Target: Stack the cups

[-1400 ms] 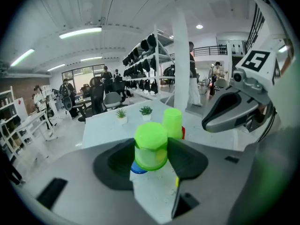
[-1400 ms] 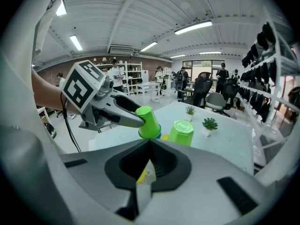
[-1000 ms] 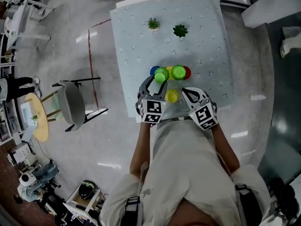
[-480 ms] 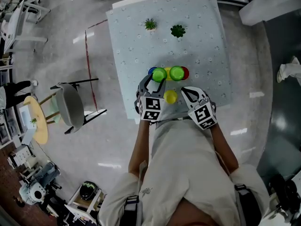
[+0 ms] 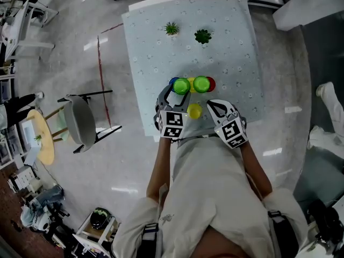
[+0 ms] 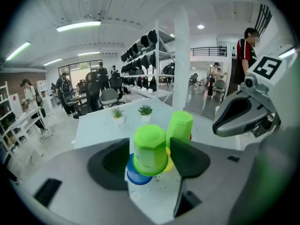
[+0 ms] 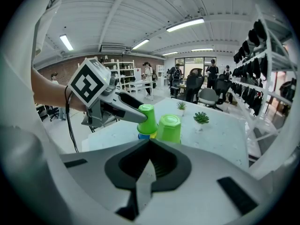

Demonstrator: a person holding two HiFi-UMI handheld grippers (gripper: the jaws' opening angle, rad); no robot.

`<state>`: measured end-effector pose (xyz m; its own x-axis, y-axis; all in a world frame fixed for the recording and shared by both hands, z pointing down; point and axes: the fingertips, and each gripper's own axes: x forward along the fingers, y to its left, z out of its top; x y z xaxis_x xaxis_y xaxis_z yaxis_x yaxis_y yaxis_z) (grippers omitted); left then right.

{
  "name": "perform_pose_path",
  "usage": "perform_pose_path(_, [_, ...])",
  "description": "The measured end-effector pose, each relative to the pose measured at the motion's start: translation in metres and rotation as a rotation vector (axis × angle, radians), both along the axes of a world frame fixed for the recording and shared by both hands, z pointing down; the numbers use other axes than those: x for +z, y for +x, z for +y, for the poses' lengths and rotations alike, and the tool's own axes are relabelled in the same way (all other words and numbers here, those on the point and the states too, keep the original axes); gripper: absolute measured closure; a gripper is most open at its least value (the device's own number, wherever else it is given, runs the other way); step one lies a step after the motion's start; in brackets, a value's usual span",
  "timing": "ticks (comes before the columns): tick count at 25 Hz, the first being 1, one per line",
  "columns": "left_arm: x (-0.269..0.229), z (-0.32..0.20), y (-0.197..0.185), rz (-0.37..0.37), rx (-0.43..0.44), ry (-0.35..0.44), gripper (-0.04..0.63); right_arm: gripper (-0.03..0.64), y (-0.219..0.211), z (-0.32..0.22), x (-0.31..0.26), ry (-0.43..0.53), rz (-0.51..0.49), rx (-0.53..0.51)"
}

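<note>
On the pale table (image 5: 231, 31), a light green upside-down cup (image 5: 181, 85) (image 6: 150, 149) rests on a blue cup (image 5: 172, 81) (image 6: 137, 176) with a yellow one just behind. My left gripper (image 5: 180, 91) (image 6: 150, 146) straddles that green cup; its jaws are opening, with thin gaps on both sides of the cup. A second green cup (image 5: 202, 83) (image 7: 168, 127) stands to the right on a red one (image 5: 213, 83). A lone yellow cup (image 5: 194, 110) sits nearer me. My right gripper (image 5: 213, 104) (image 7: 149, 143) hovers near the table's front edge, shut and empty.
Two small potted plants (image 5: 171, 28) (image 5: 202, 35) stand at the far side of the table. A grey chair (image 5: 80, 120) is on the floor to the left. The table's front edge lies just under my grippers.
The head view has shifted slightly to the left. Cups and grippers keep their places relative to one another, with the green cup still between the left jaws.
</note>
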<state>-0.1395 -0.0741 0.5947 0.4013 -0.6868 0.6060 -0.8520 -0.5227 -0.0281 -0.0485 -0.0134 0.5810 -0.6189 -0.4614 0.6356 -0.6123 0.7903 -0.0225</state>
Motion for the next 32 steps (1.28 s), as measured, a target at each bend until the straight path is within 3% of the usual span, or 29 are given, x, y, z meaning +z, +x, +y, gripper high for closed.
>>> perform_pose_path(17, [-0.035,0.057,0.004,0.053,0.003,0.038,0.33,0.621,-0.001,0.017,0.004,-0.006,-0.012,-0.032])
perform_pose_path(22, [-0.019,0.081,0.019,0.065,0.047,0.002,0.33,0.621,0.003,0.026,0.008,-0.007,-0.015,-0.034])
perform_pose_path(32, [0.025,0.11,0.038,0.019,0.102,-0.083,0.33,0.621,0.011,0.036,0.009,-0.007,-0.013,-0.044])
